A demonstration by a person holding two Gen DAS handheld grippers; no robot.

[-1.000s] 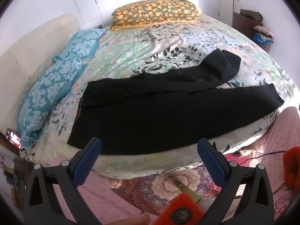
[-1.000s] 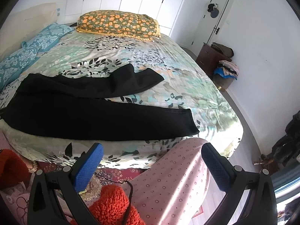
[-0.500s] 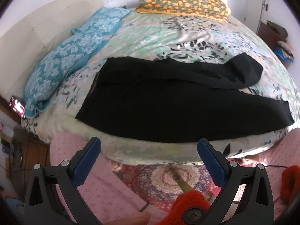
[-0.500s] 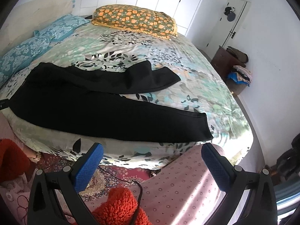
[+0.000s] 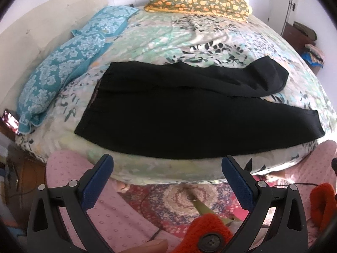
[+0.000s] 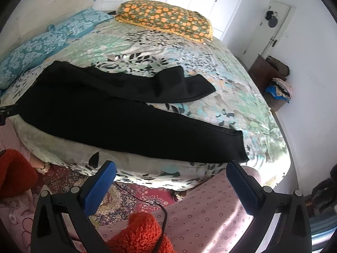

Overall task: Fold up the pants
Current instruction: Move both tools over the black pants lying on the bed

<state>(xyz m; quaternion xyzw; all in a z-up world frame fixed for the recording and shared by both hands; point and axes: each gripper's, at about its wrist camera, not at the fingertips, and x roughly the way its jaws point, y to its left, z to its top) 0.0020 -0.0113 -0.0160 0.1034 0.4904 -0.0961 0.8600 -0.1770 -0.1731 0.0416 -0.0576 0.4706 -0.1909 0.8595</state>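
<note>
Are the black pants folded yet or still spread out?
Spread out, unfolded. The black pants lie flat on the bed, legs splayed apart, far leg's end curled over.

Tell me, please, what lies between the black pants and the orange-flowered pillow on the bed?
Only bare floral bedspread separates the black pants from the orange-flowered pillow; nothing rests there. The right wrist view shows it best.

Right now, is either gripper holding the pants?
No. Both the left gripper and right gripper are open, short of the pants.
</note>
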